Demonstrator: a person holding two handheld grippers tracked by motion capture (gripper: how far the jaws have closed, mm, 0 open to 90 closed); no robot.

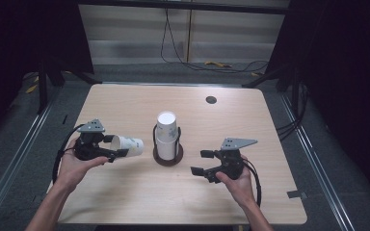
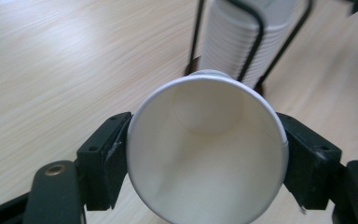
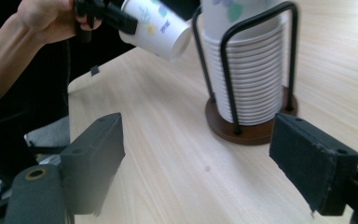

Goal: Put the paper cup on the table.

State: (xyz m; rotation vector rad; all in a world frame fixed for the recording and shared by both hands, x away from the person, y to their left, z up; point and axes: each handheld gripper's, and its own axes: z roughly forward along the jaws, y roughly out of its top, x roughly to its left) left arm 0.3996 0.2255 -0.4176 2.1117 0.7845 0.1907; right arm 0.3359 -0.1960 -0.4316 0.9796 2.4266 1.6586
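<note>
Presently, a single paper cup (image 1: 127,145) is held on its side in the left gripper (image 1: 113,148), clamped at the rim between both jaws, with its open mouth turned back toward the hand and its closed base pointing at the cup stack (image 1: 166,134). From the left gripper view, the cup's white interior (image 2: 207,154) is seen squeezed between the two black pads, the rim slightly pressed out of round. The stack is seated upside down in a wire holder (image 1: 167,153) on a round dark base near the middle of the table (image 1: 125,202), and the held cup is kept just beside it, clear of the tabletop. The right gripper (image 1: 203,161) is held open and empty, well apart from the stack on its other side, jaws aimed toward the holder (image 3: 251,126). The step in hand is judged to be the handling of one cup apart from the stack. For the next move, the cup would need to be turned upright and set on bare table, with the grip released only once the base is flat; crushing of the thin rim is the risk noted.
</note>
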